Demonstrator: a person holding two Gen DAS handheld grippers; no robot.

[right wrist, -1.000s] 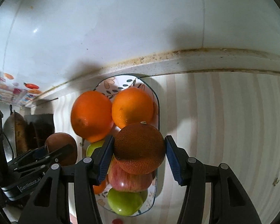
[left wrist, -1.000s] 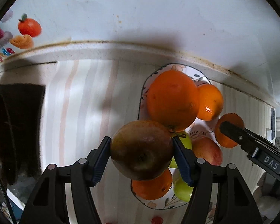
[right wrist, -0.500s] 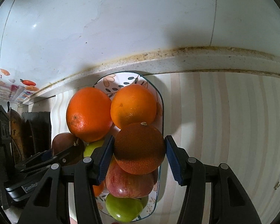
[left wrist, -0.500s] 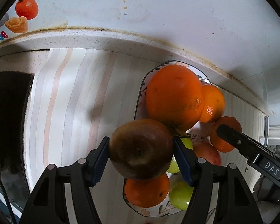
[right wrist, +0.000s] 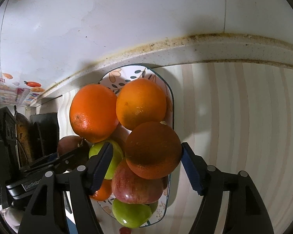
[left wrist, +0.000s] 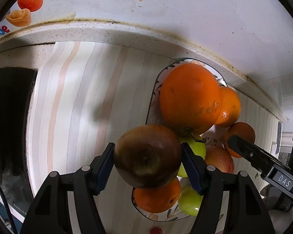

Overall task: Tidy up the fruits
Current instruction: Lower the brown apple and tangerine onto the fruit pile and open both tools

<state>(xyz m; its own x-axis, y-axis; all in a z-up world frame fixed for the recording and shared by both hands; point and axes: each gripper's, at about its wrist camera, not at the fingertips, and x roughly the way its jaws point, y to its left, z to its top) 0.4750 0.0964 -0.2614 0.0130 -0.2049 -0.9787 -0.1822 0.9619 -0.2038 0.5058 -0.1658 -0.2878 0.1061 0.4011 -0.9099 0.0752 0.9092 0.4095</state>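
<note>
Presently, on a striped countertop (right wrist: 244, 117) against a stained white wall (right wrist: 127, 19):

- Left gripper (left wrist: 147, 158): pointing steeply down, its blue pads pressing both sides of a dark brown apple (left wrist: 147, 156), which is hanging just over the left rim of the plate.
- Dark brown apple: also showing in the right wrist view (right wrist: 72, 146), partly hidden behind the left gripper's black fingers.
- Right gripper (right wrist: 146, 165): its jaws having just been opening; a dark orange (right wrist: 153, 150) is sitting between them, the left pad standing clear of it and the right pad lying at its edge, contact there not clear.
- Dark orange: resting on top of the pile, leaning on a red apple (right wrist: 136, 189) beneath it.
- Floral plate (right wrist: 125, 74): lying close to the raised ledge at the wall's foot, carrying the heap of fruit.
- Two bright oranges (right wrist: 93, 113) (right wrist: 140, 103): sitting side by side at the plate's far end.
- Green apples (right wrist: 132, 214) (right wrist: 115, 156): one lying at the near end, another peeking out behind the right gripper's left finger.
- Small orange (left wrist: 158, 197): lying at the plate's near left, beneath the held apple.
- Fruit sticker (left wrist: 25, 7): showing on the wall, far left.
</note>
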